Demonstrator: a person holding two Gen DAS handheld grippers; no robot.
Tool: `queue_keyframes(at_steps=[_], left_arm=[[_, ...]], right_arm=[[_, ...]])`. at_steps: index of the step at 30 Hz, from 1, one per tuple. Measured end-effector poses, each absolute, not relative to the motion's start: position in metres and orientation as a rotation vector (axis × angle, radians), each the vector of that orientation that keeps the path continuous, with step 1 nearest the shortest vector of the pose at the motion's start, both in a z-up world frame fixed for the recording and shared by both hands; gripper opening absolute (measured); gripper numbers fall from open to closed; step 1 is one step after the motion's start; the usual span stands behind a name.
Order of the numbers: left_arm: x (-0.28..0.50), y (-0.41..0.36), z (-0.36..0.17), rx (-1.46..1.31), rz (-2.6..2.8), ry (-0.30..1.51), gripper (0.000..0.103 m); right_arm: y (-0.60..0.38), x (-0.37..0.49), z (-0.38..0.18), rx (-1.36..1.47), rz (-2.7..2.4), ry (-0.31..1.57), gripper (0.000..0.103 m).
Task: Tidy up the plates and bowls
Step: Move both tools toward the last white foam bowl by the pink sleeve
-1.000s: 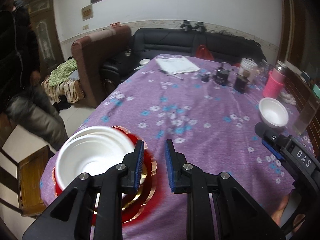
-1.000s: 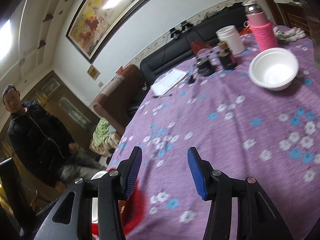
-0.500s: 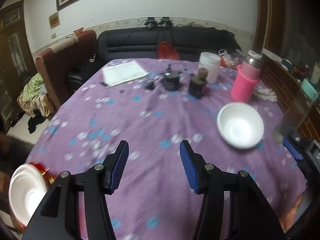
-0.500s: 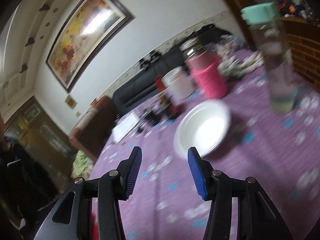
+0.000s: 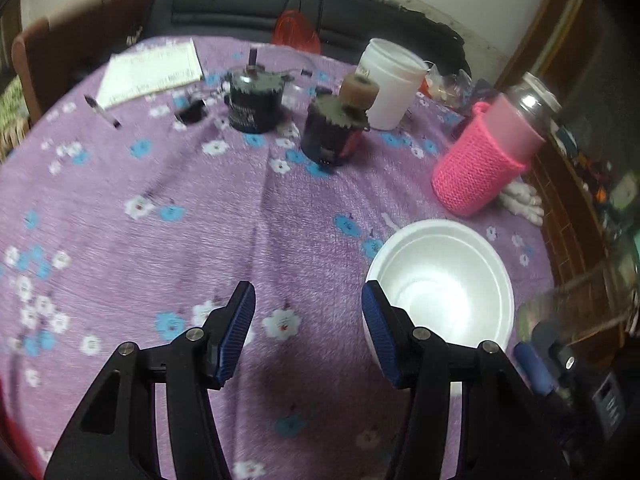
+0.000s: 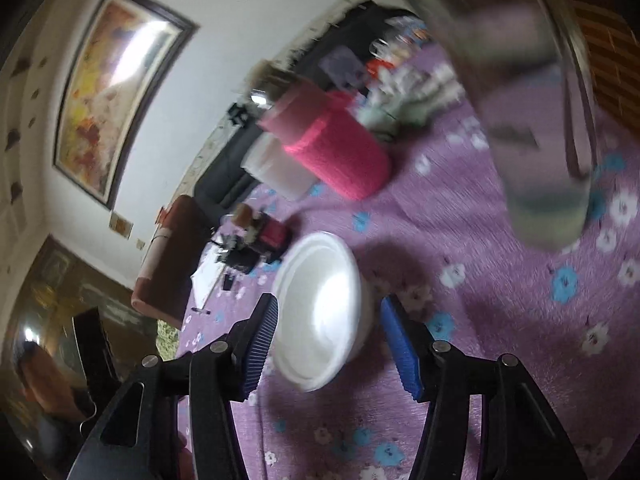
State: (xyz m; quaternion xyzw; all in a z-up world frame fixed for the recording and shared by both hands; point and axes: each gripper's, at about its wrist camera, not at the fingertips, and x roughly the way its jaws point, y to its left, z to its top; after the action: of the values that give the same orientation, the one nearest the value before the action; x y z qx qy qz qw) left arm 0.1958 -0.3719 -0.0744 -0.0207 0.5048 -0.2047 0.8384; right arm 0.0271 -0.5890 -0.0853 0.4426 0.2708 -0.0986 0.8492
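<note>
Resting alone on the purple flowered surface [image 5: 120, 240], one white foam bowl [image 5: 444, 280], round, glossy, empty, two tools, left tool [image 5: 308, 340] beside it, right tool [image 6: 328, 344] straddling it, pads apart, jaws just opening, gripping nothing.

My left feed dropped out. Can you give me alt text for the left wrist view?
The open left gripper hangs over a purple flowered tablecloth, nothing between its blue pads, with an empty white foam bowl just to its right. Beyond stand a pink-sleeved bottle, a white cup and two dark jars.
</note>
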Motion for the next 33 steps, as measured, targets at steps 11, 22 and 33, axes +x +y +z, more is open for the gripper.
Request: queue_keyframes(at_steps=[11, 22, 33], left_arm=[[0.202, -0.381, -0.095, -0.039, -0.483, 1.123, 0.054], [0.212, -0.365, -0.087, -0.127, -0.502, 1.149, 0.054], [0.211, -0.381, -0.107, 0.023, -0.434, 1.171, 0.066]], right_arm=[[-0.578, 0.039, -0.098, 0.910, -0.207, 0.547, 0.057], [-0.568, 0.047, -0.105, 0.830, -0.290, 0.566, 0.057], [-0.571, 0.048, -0.110, 0.856, -0.303, 0.571, 0.057]])
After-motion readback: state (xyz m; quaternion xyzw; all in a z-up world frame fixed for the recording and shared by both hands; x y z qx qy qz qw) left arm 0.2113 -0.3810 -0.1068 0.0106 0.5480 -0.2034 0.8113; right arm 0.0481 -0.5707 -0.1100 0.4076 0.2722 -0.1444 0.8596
